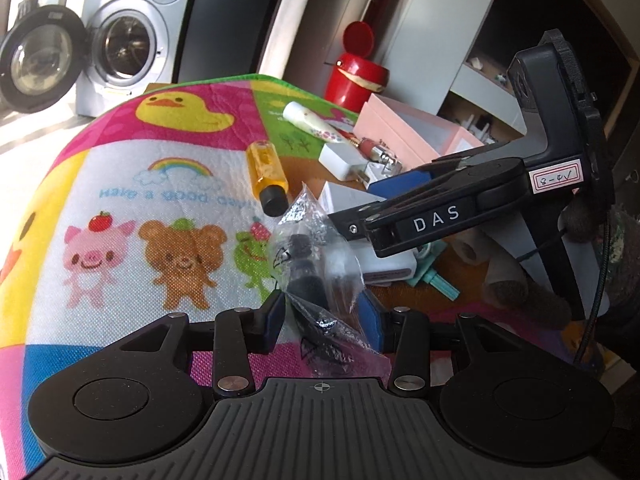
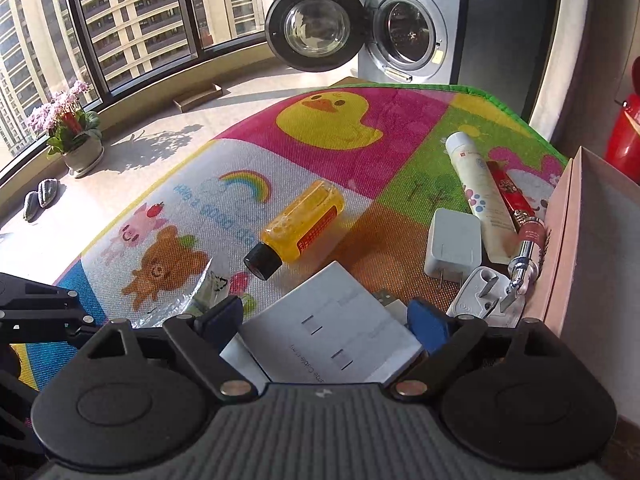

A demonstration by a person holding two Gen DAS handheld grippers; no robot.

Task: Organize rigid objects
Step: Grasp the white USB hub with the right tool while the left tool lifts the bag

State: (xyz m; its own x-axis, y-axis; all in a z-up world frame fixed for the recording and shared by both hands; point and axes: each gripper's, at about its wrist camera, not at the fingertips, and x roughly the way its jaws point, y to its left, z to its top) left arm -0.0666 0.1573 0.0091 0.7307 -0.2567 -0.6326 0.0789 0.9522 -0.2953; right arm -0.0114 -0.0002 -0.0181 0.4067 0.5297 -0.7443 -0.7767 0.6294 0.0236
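Note:
My left gripper [image 1: 322,312] is shut on a clear plastic bag [image 1: 316,264] with black parts inside, held over the cartoon mat [image 1: 120,184]. My right gripper [image 2: 326,318] has its blue fingers on both sides of a white cable box [image 2: 328,332] and grips it; it also shows in the left wrist view [image 1: 404,204]. On the mat lie a yellow bottle [image 2: 300,226] with a black cap, a white tube [image 2: 480,196], a red lipstick [image 2: 516,210], a white charger [image 2: 454,246] and a white plug [image 2: 486,294].
A pink open box [image 2: 592,248] stands at the right edge of the mat. A red bin [image 1: 356,76] is behind it. A washing machine [image 2: 404,28] with its door open stands beyond the mat. A flower pot [image 2: 78,140] sits by the window.

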